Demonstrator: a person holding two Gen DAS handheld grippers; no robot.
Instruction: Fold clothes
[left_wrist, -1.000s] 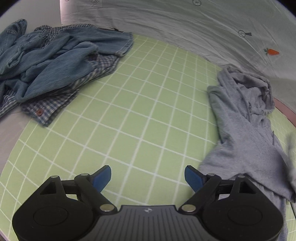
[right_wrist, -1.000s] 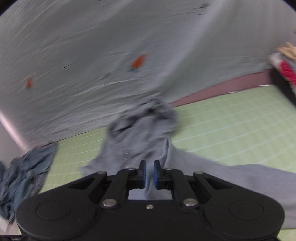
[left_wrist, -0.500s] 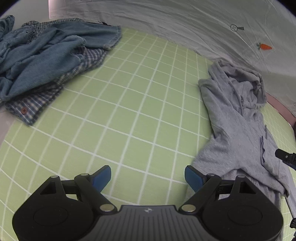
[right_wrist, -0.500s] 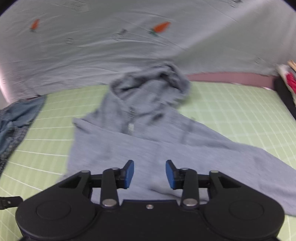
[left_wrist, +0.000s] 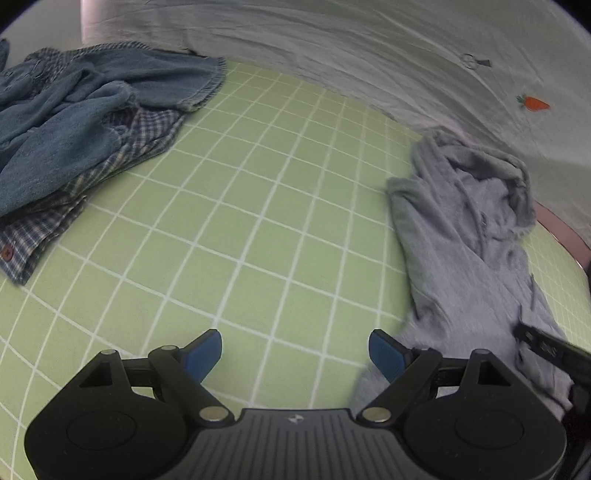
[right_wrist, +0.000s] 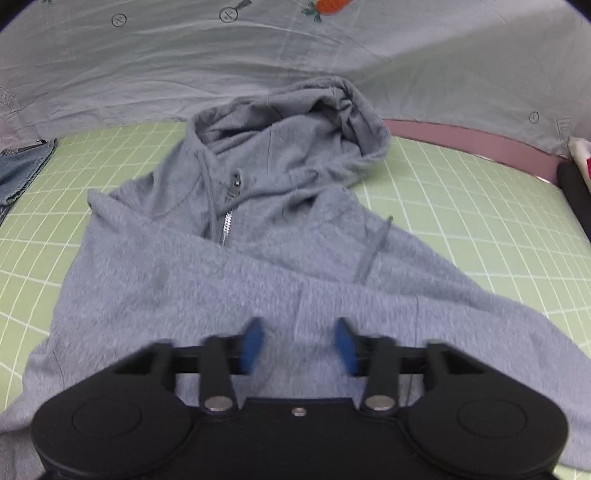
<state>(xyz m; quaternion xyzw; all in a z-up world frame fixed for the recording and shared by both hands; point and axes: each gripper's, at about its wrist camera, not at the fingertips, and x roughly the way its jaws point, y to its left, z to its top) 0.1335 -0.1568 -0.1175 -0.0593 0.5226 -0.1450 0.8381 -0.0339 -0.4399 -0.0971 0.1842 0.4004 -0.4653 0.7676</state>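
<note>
The right gripper (right_wrist: 299, 345) has let go of the gray zip hoodie (right_wrist: 258, 258), which now lies spread on the green grid mat (left_wrist: 240, 221) just ahead of it instead of hanging; its jaws are closing with nothing pinched yet, probably for a fresh grab. The left gripper (left_wrist: 295, 350) gapes wide and empty, the hoodie off to its right. One hoodie; one heap of denim and plaid clothes (left_wrist: 74, 122) far to its left.

Soft matt fleece hoodie (right_wrist: 258, 266) on a smooth gridded mat (left_wrist: 258, 221).
</note>
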